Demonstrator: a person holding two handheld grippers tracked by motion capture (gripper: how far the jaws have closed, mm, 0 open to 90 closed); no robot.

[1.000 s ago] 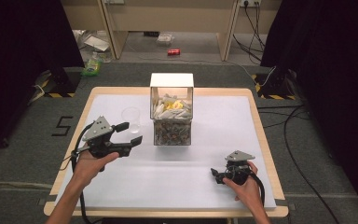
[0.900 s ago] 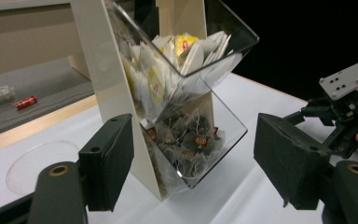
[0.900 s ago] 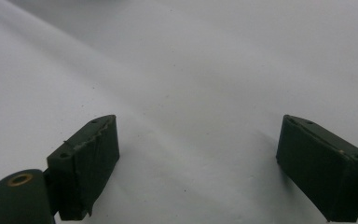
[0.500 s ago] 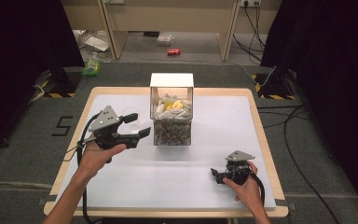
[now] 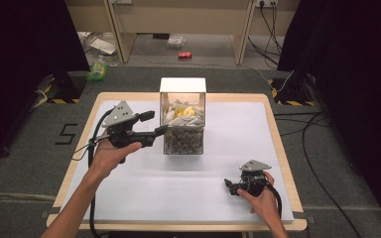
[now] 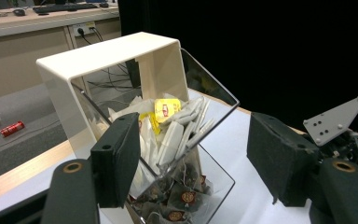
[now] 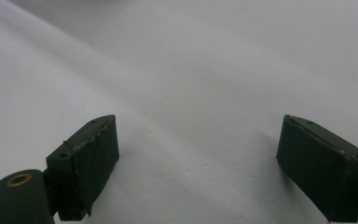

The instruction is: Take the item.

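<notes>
Both of my grippers have their jaws spread wide, with nothing between them. Each has two black, blocky jaws with a matte, rubbery-looking face. My left gripper (image 5: 153,123) hangs above the table (image 5: 129,96) just left of the dispenser box (image 5: 183,116), its jaws reaching toward the box's left side; in the left gripper view, the left gripper (image 6: 193,163) frames the box between its two pads, not touching it. A grey three-cornered plate rides on top of it, and a black cable trails down past my forearm.

My right gripper (image 5: 230,186) sits low at the near right of the table, well apart from the box, held in my right hand (image 5: 262,201). In the right gripper view, the right gripper (image 7: 198,163) looks along smooth white tabletop, with soft shadows beside each jaw.

One dispenser box (image 6: 135,116) stands at the middle of the table's far half. Its shell is glossy cream plastic bent into a square arch, and its front is clear plastic, slanted. The upper section holds a loose stack of white paper sachets (image 6: 177,135) with one yellow sachet (image 6: 167,110) among them; I cannot count the white ones. The lower section holds dark tea bags (image 6: 182,196) with round red labels, jumbled.

The table has a pale wooden rim and a white matte top.
</notes>
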